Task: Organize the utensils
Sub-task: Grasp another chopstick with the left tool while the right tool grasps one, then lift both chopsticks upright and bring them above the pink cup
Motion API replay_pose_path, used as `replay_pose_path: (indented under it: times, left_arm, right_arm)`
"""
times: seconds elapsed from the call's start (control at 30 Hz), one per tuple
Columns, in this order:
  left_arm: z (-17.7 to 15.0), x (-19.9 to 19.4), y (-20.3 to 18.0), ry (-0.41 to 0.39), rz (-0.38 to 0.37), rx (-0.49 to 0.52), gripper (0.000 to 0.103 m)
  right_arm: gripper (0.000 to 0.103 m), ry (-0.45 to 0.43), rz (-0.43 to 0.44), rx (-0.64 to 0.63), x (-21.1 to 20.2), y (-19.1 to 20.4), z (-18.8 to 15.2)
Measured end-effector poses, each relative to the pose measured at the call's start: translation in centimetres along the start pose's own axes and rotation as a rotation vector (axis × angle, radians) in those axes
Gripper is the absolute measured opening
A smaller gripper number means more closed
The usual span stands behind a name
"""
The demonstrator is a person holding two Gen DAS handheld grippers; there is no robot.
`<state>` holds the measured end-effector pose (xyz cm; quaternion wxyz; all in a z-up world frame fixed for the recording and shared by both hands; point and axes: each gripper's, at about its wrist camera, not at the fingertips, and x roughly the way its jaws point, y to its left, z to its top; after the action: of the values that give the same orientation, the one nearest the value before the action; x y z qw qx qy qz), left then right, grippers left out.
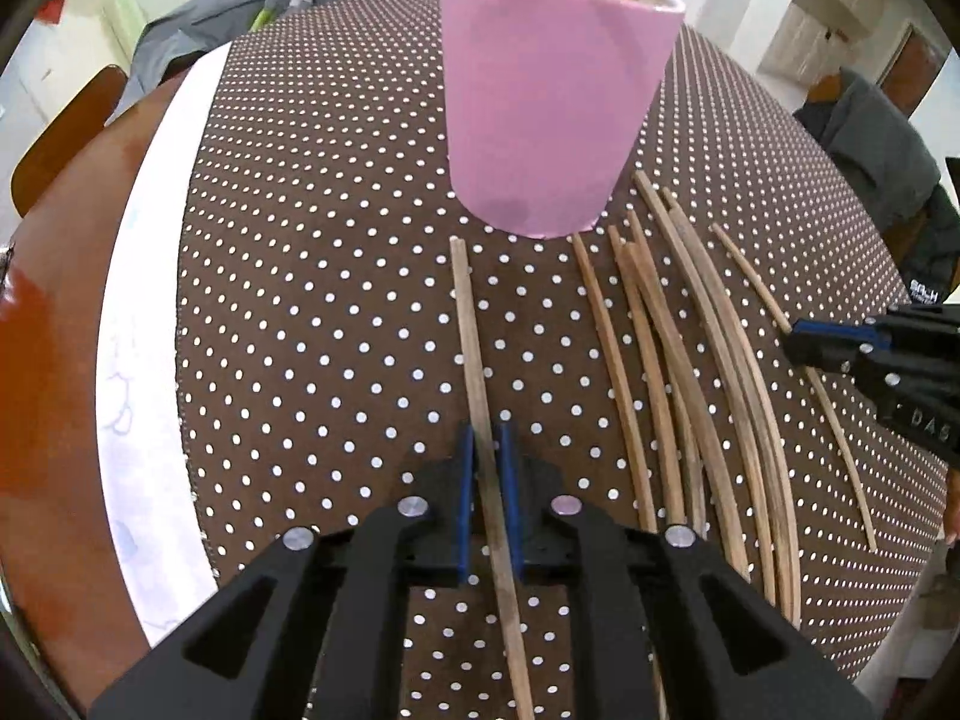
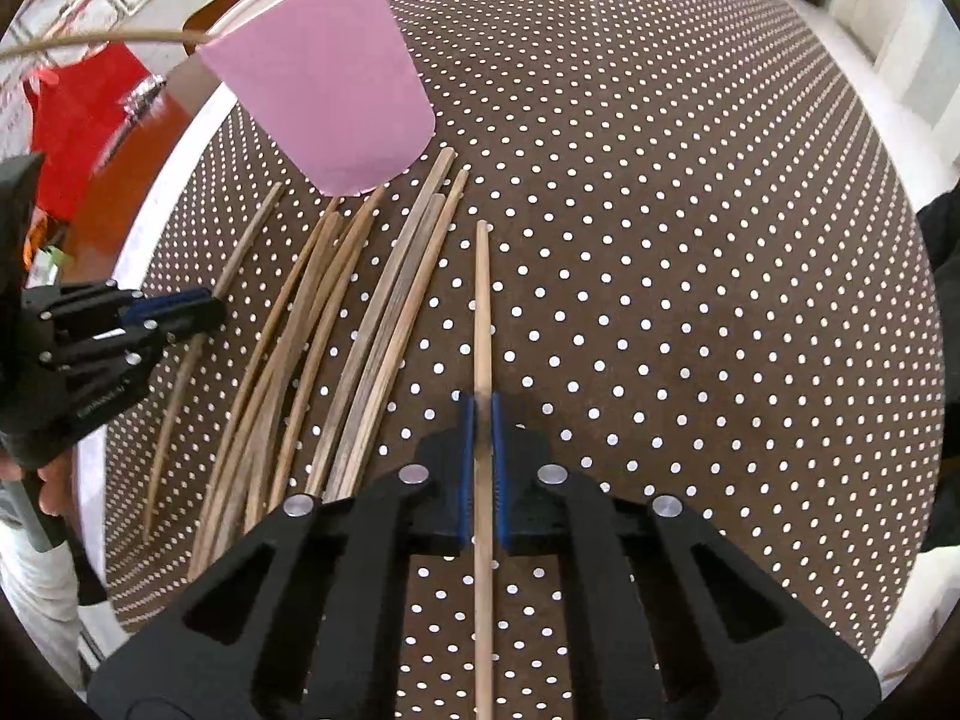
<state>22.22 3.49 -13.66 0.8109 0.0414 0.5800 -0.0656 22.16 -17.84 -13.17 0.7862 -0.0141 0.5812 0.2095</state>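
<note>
A pink cup [image 1: 549, 102] stands on the brown polka-dot cloth with two sticks in it; it also shows in the right wrist view [image 2: 321, 78]. My left gripper [image 1: 485, 438] is shut on a brown chopstick [image 1: 474, 354] that points toward the cup. My right gripper [image 2: 480, 414] is shut on a lighter chopstick [image 2: 483, 306], to the right of the pile. Several loose chopsticks [image 1: 684, 372] lie side by side between the two grippers, also in the right wrist view [image 2: 336, 330]. The right gripper shows in the left view [image 1: 798, 342], the left gripper in the right view [image 2: 207, 309].
The polka-dot cloth [image 2: 690, 240] covers a round table with a white band [image 1: 150, 300] and brown wood edge [image 1: 54, 390]. A red bag [image 2: 78, 114] and a chair [image 1: 66, 126] stand beyond the edge. Grey clothing [image 1: 870, 138] hangs at the right.
</note>
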Motion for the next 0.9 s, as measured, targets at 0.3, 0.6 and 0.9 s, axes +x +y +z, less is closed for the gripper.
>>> replay_pose_path:
  times: [0.3, 0.6, 0.9]
  left_arm:
    - [-1.0, -0.7, 0.6, -0.061, -0.038, -0.056, 0.006]
    - [-3.5, -6.4, 2.8, -0.382, -0.082, -0.134, 0.006]
    - [-5.1, -13.4, 5.0, -0.81, -0.104, -0.237, 0.006]
  right_arm:
    - [0.006, -0.092, 0.069, 0.015, -1.7, -1.0, -2.3]
    - [0.006, -0.335, 0.085, -0.045, -6.9, 0.3, -3.7]
    - [0.006, -0.621, 0.119, -0.064, -11.2, 2.7, -3.7]
